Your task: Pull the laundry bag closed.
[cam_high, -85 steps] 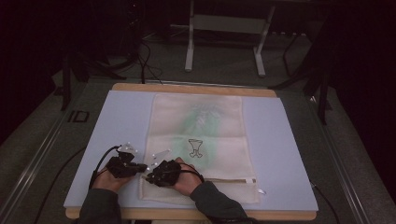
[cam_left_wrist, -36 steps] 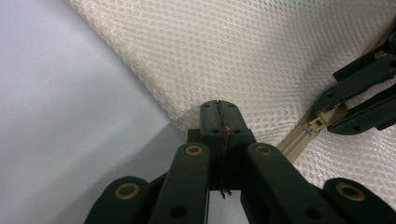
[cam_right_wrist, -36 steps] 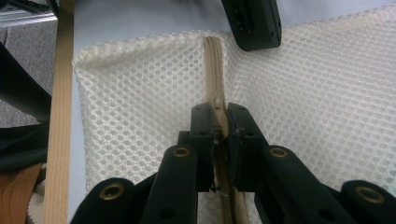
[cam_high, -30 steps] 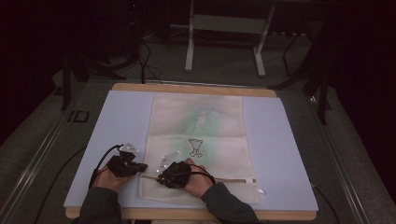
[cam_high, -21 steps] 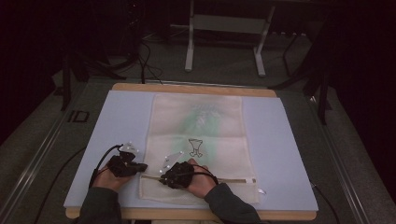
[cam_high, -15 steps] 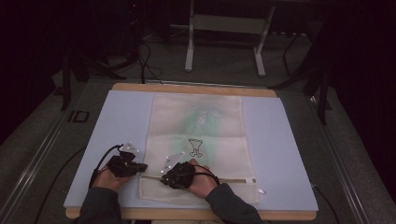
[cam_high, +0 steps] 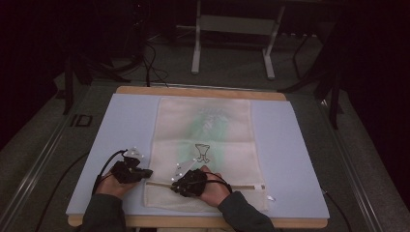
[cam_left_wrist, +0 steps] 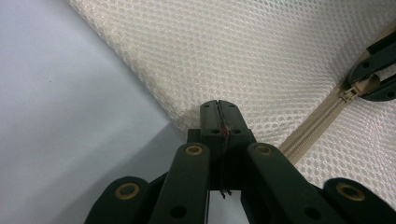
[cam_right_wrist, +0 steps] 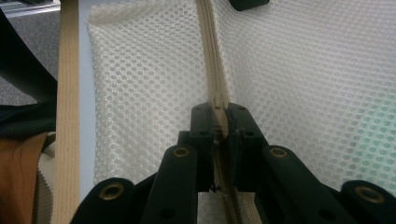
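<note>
A cream mesh bag (cam_high: 205, 140) with a green print lies flat on the blue mat (cam_high: 290, 159). Its zipper (cam_high: 241, 185) runs along the near end. My left gripper (cam_high: 145, 172) is shut on the bag's left edge beside the zipper's end, and its jaws (cam_left_wrist: 219, 109) pinch the mesh (cam_left_wrist: 243, 51). My right gripper (cam_high: 175, 186) is a short way to the right, shut on the zipper pull. In the right gripper view its jaws (cam_right_wrist: 219, 112) clamp the tan pull, with the zipper (cam_right_wrist: 210, 56) running away ahead. I cannot tell whether the zipper's teeth are joined.
The mat covers a wooden table whose edge (cam_high: 203, 92) shows at the far side and near strip (cam_right_wrist: 69, 93) beside the bag. Bare mat lies left and right of the bag. A metal stand (cam_high: 232, 43) is on the dark floor beyond.
My right gripper has slid slowly to the right along the zipper, away from the left gripper. The left gripper has held still on the bag's edge.
</note>
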{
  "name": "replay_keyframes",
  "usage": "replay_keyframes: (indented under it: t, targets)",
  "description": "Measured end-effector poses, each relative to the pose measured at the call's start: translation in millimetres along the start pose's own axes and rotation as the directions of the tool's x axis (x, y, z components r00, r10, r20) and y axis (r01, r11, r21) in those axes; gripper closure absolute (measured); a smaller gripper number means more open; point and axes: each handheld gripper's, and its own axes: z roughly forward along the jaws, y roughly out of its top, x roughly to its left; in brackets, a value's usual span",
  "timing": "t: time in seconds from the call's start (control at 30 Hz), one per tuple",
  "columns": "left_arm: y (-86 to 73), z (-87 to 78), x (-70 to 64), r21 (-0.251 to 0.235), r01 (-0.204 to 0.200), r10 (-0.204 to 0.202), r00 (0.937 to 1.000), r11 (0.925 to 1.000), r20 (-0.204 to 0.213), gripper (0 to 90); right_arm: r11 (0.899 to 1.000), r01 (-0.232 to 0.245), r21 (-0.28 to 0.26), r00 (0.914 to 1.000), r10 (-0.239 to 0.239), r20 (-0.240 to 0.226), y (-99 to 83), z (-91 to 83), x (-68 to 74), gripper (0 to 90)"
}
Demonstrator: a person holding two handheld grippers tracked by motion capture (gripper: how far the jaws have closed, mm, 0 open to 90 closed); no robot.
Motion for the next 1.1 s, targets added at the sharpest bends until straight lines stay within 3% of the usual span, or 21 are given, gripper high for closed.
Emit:
replay_keyframes:
  t: [1.1]
  targets:
    - [0.3,0.1,-0.3,0.001,0.002,-0.002,1.0,1.0,-0.002,89.8,0.999,0.009,0.041,0.9997,-0.01,0.02,-16.3,-20.2,2.1,82.3]
